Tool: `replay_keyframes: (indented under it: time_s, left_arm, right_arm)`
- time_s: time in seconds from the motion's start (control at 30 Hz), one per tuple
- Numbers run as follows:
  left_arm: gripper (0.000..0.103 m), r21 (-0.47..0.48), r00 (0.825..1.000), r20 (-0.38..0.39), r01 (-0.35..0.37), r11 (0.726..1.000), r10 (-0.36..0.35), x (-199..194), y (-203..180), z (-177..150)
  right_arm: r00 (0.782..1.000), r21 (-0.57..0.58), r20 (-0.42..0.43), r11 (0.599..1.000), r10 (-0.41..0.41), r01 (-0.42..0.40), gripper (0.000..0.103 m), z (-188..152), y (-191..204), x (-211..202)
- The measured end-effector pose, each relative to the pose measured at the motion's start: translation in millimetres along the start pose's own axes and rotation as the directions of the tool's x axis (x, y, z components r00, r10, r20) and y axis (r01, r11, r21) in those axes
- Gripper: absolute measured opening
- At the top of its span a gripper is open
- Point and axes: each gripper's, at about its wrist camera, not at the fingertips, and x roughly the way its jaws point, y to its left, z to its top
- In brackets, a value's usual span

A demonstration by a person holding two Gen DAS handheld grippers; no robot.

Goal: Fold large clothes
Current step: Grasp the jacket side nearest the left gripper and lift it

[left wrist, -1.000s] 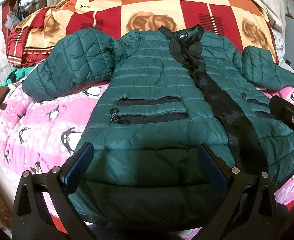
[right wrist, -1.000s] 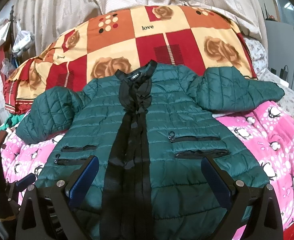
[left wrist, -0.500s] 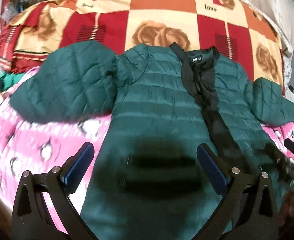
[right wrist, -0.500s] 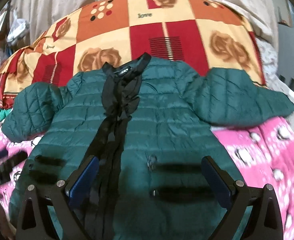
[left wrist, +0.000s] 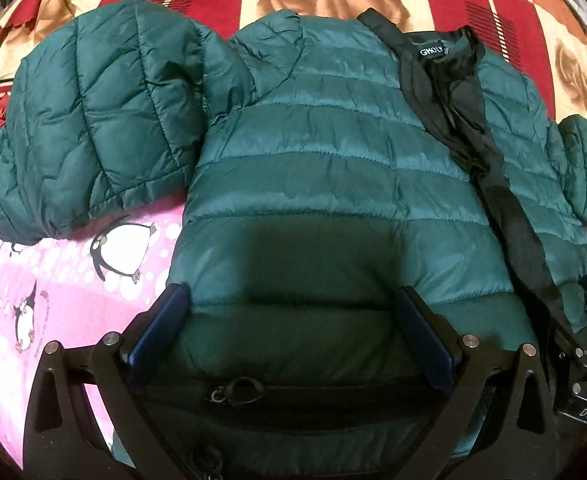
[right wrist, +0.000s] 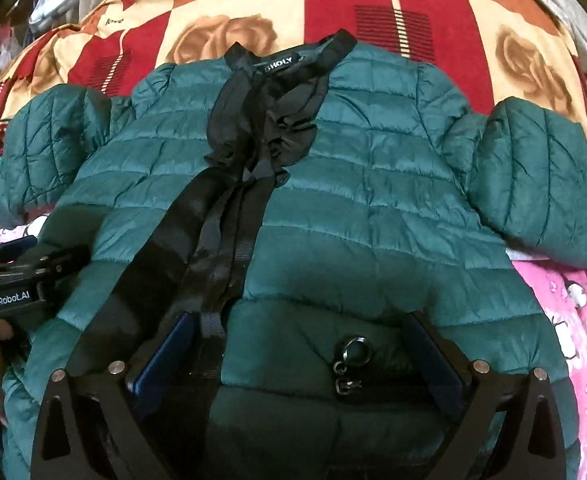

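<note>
**Both grippers spread wide over the green jacket**

A bed [left wrist: 53, 280] carries everything: a pink penguin-print blanket [right wrist: 581, 320] nearer the cameras and a red, orange and cream rose-patterned quilt [right wrist: 373, 0] farther back. Across both lies the dark green quilted jacket [left wrist: 333, 160], front side up, collar toward the quilt, its two sleeves thrown out to either side. A black placket with ruffles [right wrist: 245, 184] runs down the middle of the jacket from the collar, where a small label [right wrist: 279, 67] shows.

The left gripper [left wrist: 289, 328] hangs low over the jacket's lower left front, its two blue-padded fingers [left wrist: 161, 328] set wide apart with green fabric showing between them; whether the pads actually press the cloth is hard to tell at this angle. A pocket zipper pull [left wrist: 237, 392] sits just behind the fingertips.

The right gripper [right wrist: 305, 360] is likewise wide open over the lower right front, its left finger beside the black placket, and a ring-shaped zipper pull [right wrist: 353, 354] lying between the fingers. Neither gripper holds any fabric.
</note>
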Motion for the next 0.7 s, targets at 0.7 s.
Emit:
replay_keyframes:
  time_s: [0.7]
  left_arm:
    - [0.103, 0.076, 0.965, 0.260, -0.038, 0.996, 0.017, -62, 138, 29]
  right_arm:
    - [1.000, -0.008, -0.005, 1.000, -0.018, 0.018, 0.103, 0, -1, 7]
